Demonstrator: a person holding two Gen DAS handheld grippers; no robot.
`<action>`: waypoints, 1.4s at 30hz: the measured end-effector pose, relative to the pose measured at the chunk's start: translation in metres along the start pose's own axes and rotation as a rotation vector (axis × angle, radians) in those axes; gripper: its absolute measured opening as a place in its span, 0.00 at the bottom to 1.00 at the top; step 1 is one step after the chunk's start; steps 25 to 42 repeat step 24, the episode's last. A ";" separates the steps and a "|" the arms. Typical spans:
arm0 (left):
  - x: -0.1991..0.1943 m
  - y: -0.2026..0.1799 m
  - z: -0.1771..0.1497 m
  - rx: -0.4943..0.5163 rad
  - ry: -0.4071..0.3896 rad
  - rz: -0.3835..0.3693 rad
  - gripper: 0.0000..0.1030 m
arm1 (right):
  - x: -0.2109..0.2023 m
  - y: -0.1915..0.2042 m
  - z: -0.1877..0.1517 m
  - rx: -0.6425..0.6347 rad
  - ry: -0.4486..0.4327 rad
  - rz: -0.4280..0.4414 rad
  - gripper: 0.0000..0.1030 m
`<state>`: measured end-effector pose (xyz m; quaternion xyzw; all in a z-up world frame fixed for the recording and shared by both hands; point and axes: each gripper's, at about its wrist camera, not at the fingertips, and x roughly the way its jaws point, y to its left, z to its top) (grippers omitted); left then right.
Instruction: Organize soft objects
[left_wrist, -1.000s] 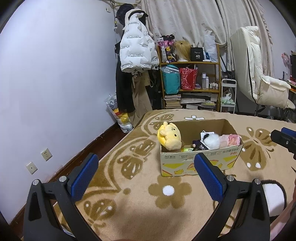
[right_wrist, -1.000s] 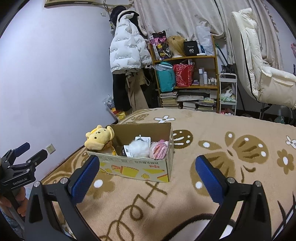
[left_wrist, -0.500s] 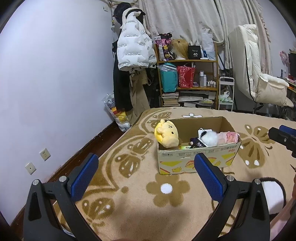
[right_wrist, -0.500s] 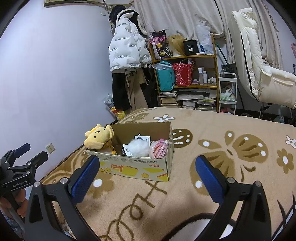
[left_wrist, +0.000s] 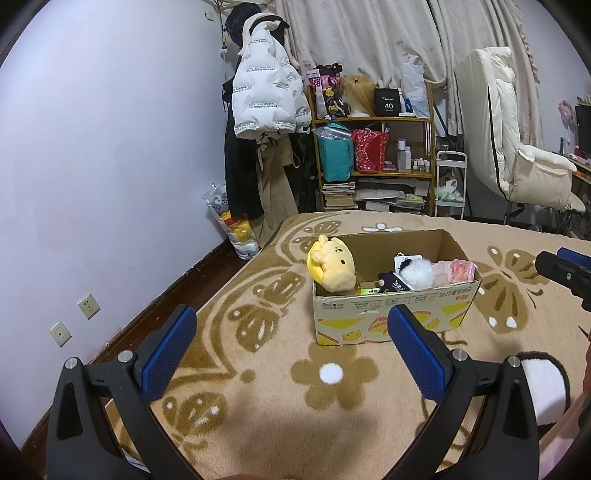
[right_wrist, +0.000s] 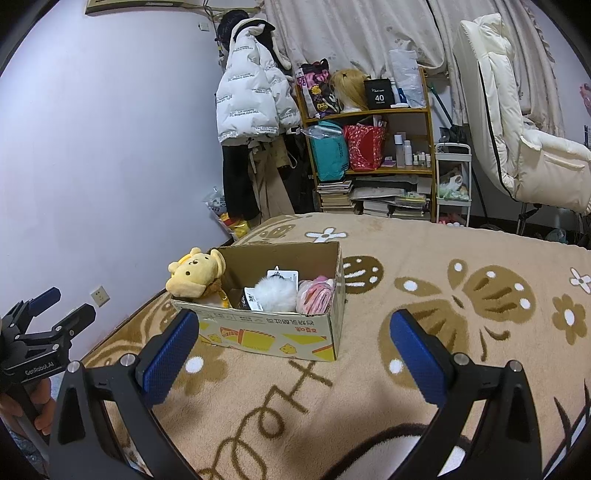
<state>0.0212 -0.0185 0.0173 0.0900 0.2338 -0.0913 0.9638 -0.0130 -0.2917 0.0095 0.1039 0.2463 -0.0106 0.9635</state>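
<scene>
Both hand-held grippers, left (left_wrist: 291, 347) and right (right_wrist: 293, 349), gape wide and empty; the box (right_wrist: 280, 332) sits at 12 o'clock.

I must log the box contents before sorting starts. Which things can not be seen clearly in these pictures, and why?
- Bottom of the cardboard box: hidden in both views by its front wall and the toys on top.
- Dark item beside the white pompom: half covered, label too small to read.
- Green thing by the yellow plush: only a sliver shows in the left view.
- Pink bundle: what it is stays unclear.
- Right tool: open, empty.
</scene>
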 end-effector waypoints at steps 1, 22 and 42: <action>0.000 0.000 0.000 0.000 0.001 0.000 0.99 | 0.000 0.000 0.000 0.000 -0.002 -0.001 1.00; -0.003 -0.006 -0.002 0.020 -0.012 0.006 0.99 | 0.000 -0.001 0.000 -0.001 0.001 -0.003 1.00; -0.003 -0.007 -0.003 0.021 -0.007 -0.003 0.99 | 0.000 -0.001 0.000 0.000 0.001 -0.002 1.00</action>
